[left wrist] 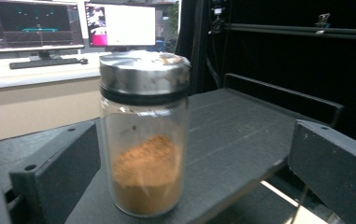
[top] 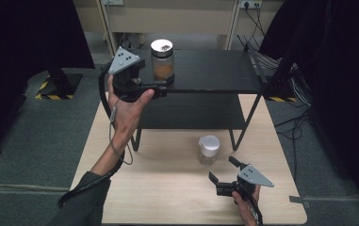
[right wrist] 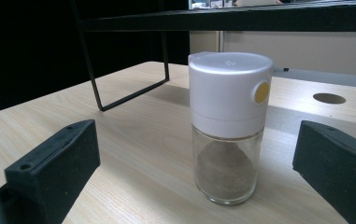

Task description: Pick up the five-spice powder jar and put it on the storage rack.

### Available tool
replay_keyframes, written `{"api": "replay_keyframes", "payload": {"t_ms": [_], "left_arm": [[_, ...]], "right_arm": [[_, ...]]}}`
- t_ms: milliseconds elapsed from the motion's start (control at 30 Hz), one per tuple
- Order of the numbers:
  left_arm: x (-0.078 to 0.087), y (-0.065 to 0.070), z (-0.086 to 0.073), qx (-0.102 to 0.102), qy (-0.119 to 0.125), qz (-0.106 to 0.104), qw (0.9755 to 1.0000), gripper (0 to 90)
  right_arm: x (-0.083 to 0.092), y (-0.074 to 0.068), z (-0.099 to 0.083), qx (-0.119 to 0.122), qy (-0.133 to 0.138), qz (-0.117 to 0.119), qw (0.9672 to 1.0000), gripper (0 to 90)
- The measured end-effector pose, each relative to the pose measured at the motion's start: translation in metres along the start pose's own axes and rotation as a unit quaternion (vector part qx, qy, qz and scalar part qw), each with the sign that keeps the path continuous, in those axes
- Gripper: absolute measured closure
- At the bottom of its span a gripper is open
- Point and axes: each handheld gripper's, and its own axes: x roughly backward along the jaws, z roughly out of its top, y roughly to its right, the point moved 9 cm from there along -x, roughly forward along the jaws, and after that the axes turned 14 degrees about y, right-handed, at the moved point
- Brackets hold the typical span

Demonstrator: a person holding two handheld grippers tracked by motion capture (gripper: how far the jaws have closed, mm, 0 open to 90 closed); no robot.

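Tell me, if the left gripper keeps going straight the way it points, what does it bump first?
Most likely the glass jar with the metal lid and orange-brown powder on the black shelf. It stands between the left gripper's open jaws, already slightly inside them, so little travel remains.

A clear glass shaker jar with a white plastic cap [right wrist: 226,126] stands upright on the light wooden table [right wrist: 119,140]. The right gripper [right wrist: 194,177] has its black jaws spread wide on either side of the jar, touching nothing. A black metal shelf frame [right wrist: 129,70] stands behind the jar.

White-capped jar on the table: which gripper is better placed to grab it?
Right. The right gripper is open just before the white-capped jar; the left gripper is up at the shelf jar.
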Motion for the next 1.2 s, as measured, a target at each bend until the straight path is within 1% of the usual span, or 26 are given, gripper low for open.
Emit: {"api": "replay_keyframes", "payload": {"t_ms": [67, 133, 267, 333, 367, 433, 500, 600, 633, 833, 900, 967, 1067, 1200], "left_arm": [[0.002, 0.001, -0.002, -0.001, 0.001, -0.001, 1.0000, 1.8], [0.007, 0.003, -0.007, -0.001, 0.004, -0.007, 1.0000, 1.8], [0.017, 0.008, -0.019, 0.008, 0.012, -0.022, 0.9997, 1.8], [0.021, 0.011, -0.025, 0.006, 0.015, -0.029, 0.9995, 1.8], [0.023, 0.011, -0.027, 0.008, 0.016, -0.034, 0.9993, 1.8], [0.028, 0.013, -0.033, 0.018, 0.021, -0.047, 0.9985, 1.8], [0.033, 0.016, -0.038, 0.016, 0.024, -0.053, 0.9982, 1.8], [0.040, 0.019, -0.049, 0.026, 0.030, -0.066, 0.9970, 1.8], [0.042, 0.019, -0.052, 0.027, 0.031, -0.070, 0.9967, 1.8], [0.053, 0.022, -0.076, 0.021, 0.035, -0.081, 0.9959, 1.8], [0.055, 0.023, -0.084, 0.013, 0.031, -0.085, 0.9959, 1.8], [0.058, 0.023, -0.093, 0.009, 0.029, -0.087, 0.9957, 2.0], [0.063, 0.023, -0.106, 0.003, 0.026, -0.085, 0.9960, 2.0], [0.070, 0.022, -0.120, 0.002, 0.031, -0.086, 0.9958, 2.0]], "right_arm": [[0.000, 0.000, 0.000, 0.000, 0.000, 0.000, 1.0000, 0.9], [0.000, 0.000, 0.000, 0.000, 0.000, 0.000, 1.0000, 0.9], [0.000, 0.000, 0.000, 0.000, 0.000, 0.000, 1.0000, 0.9], [0.000, 0.000, 0.000, 0.001, -0.001, 0.000, 1.0000, 0.9], [0.000, -0.001, 0.000, 0.001, -0.001, 0.000, 1.0000, 0.9], [0.000, -0.001, 0.000, 0.001, -0.001, 0.000, 1.0000, 0.9], [0.000, 0.000, 0.000, 0.001, 0.000, -0.001, 1.0000, 0.9], [0.000, 0.000, 0.000, 0.001, -0.001, -0.001, 1.0000, 0.9], [0.000, 0.000, 0.000, 0.001, 0.000, -0.001, 1.0000, 0.9], [0.000, 0.000, 0.000, 0.002, 0.000, -0.001, 1.0000, 0.9], [0.000, 0.000, 0.000, 0.001, 0.000, -0.001, 1.0000, 0.9], [0.000, 0.000, 0.000, 0.001, 0.001, -0.001, 1.0000, 0.9], [0.000, 0.000, 0.000, 0.000, 0.001, -0.002, 1.0000, 0.9], [0.000, 0.000, 0.000, 0.000, 0.001, -0.002, 1.0000, 0.9]]}}
